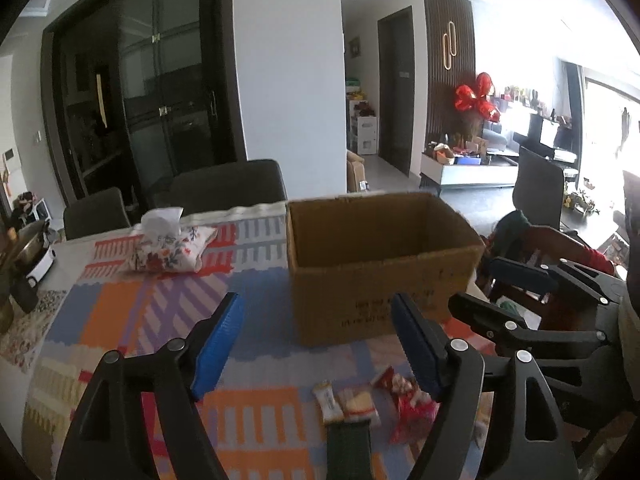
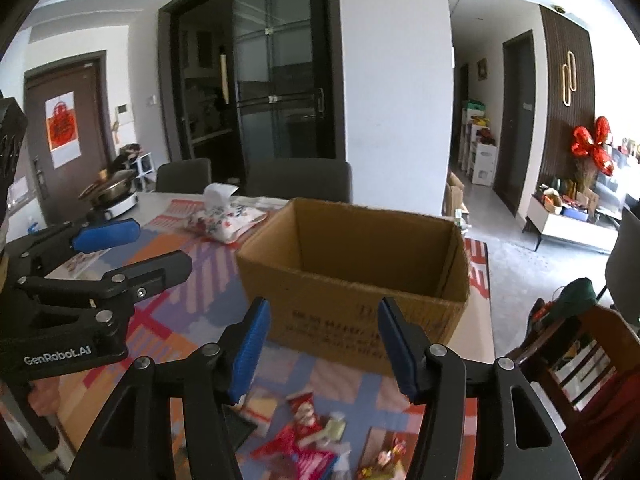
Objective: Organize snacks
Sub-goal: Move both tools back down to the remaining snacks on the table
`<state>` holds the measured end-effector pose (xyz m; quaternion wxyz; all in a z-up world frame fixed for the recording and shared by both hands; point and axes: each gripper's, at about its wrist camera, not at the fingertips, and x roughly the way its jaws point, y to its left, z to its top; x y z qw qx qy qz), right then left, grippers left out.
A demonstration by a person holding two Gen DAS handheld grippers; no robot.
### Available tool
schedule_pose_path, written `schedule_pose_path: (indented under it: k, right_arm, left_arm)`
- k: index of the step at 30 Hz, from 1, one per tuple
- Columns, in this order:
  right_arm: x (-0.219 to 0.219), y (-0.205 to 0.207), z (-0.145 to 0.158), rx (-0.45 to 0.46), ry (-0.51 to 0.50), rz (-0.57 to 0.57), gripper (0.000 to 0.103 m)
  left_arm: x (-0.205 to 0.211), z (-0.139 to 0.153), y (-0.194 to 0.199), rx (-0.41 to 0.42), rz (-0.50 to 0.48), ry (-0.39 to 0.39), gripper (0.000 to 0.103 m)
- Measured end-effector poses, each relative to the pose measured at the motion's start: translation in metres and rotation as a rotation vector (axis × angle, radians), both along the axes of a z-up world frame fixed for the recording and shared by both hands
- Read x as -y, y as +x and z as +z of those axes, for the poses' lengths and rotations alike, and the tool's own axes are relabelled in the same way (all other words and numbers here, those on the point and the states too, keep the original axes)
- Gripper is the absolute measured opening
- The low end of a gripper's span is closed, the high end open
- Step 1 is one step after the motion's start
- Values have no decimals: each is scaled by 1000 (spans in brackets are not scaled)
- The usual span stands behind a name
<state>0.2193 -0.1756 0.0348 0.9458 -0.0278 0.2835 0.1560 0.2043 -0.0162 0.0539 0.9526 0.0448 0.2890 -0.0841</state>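
We held both tongs over the counter with nothing between the pads. The left tongs stood wide apart, the right tongs about half apart. The snack packets lay loose on the patterned mat just below and in front of us, short of the cardboard box, which stood open-topped and looked empty as far as we could see inside.

We judged the glossy, crinkled wrappers likely to slide off the ribbed blue pads, or to come up two at once where they overlapped. The light corrugated box could shift on the mat if nudged. The two tongs hung near each other and risked colliding. A soft floral tissue pouch sat well behind.
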Motion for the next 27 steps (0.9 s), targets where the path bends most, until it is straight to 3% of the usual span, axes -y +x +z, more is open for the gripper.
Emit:
schedule_pose_path:
  k: [4, 16, 27]
  right_arm:
    - [-4, -16, -10, -26, -36, 33, 57]
    - [-13, -48, -56, -161, -144, 137, 57]
    - [-18, -30, -113, -372, -223, 210, 57]
  left_arm:
    - [-3, -12, -21, -12, 8, 9, 79]
    - [-1, -72, -53, -191, -18, 18, 80]
    - [3, -128, -38, -383, -46, 17, 79]
